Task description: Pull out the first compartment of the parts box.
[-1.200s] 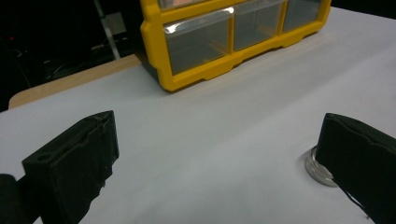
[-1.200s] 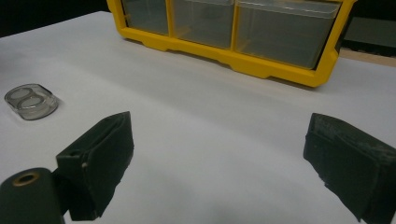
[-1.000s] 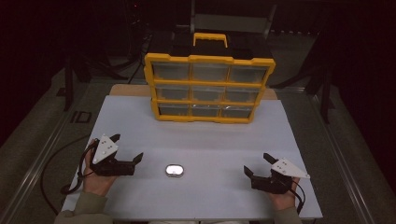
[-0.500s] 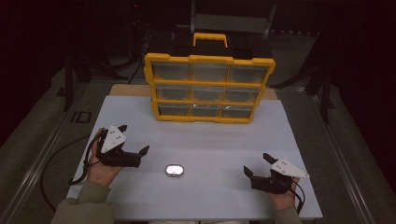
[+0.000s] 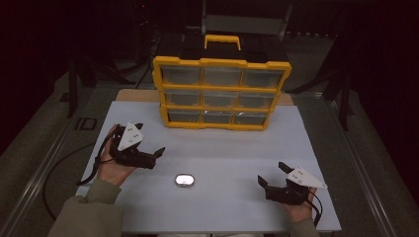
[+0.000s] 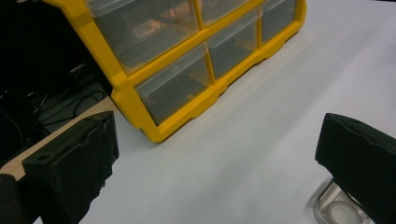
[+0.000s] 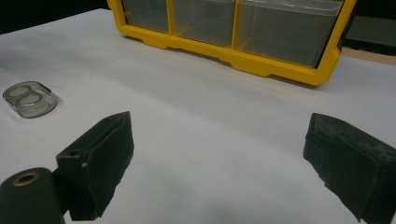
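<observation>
A yellow drawer organizer [image 5: 222, 94] with clear drawers and a handle stands at the back of the white table [image 5: 232, 153]. A small clear plastic case [image 5: 185, 180] lies in the front middle. My left gripper [image 5: 149, 139] is held above the table at the left, open and empty, with the case to its lower right. My right gripper [image 5: 271, 173] rests low at the front right, open and empty. In the left gripper view the left gripper [image 6: 215, 168] faces the organizer [image 6: 177, 70], the case [image 6: 338, 212] by its right jaw. In the right gripper view the right gripper [image 7: 224, 158] has the case [image 7: 29, 99] far left and the organizer [image 7: 261, 46] ahead.
The white sheet covers a wooden board [image 5: 138, 95] that shows at the back left. Dark floor and stand legs [image 5: 74, 84] surround the table. A black cable [image 5: 54, 173] trails off the left edge.
My left gripper has lifted off the table and moved forward and slightly right, toward the organizer. The right gripper and the clear case have stayed put.
</observation>
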Demonstrator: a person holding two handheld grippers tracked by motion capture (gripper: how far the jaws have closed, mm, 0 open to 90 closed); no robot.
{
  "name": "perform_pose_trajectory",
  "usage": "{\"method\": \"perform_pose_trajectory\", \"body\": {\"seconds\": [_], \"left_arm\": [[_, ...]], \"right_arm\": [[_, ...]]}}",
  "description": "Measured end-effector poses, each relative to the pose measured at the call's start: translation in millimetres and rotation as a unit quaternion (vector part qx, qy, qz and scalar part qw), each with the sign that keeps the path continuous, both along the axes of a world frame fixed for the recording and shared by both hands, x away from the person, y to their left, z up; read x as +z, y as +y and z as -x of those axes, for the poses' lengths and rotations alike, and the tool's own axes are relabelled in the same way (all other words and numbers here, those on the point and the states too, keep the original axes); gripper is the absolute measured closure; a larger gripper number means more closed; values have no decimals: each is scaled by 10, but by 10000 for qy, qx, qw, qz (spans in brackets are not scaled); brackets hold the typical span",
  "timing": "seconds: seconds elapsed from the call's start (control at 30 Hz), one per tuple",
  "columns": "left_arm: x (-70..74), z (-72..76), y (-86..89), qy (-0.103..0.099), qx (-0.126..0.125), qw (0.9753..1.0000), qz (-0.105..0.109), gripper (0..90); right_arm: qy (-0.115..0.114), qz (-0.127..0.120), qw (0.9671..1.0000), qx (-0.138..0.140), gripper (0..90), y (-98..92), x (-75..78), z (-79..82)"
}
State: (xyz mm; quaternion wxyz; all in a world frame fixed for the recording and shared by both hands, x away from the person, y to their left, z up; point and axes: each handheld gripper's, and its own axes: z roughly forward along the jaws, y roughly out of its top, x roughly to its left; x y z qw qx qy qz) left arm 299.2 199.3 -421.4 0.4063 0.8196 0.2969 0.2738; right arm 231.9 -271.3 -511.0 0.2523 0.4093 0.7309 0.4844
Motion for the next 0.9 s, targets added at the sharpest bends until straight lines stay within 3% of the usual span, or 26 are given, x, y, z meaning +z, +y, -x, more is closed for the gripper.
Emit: {"method": "perform_pose_trajectory", "body": {"seconds": [0.17, 0.57, 0.9], "left_arm": [[61, -78, -49, 5, -115, 9996, -262, 3], [145, -214, -139, -11, -259, 9985, -480, 3], [174, -337, -176, -18, -213, 9982, -567, 3]], "right_arm": [[-3, 8, 10000, 7, 83, 3, -3, -2], [-13, 21, 10000, 12, 83, 4, -2, -1], [-4, 29, 10000, 15, 83, 10, -4, -3]]}}
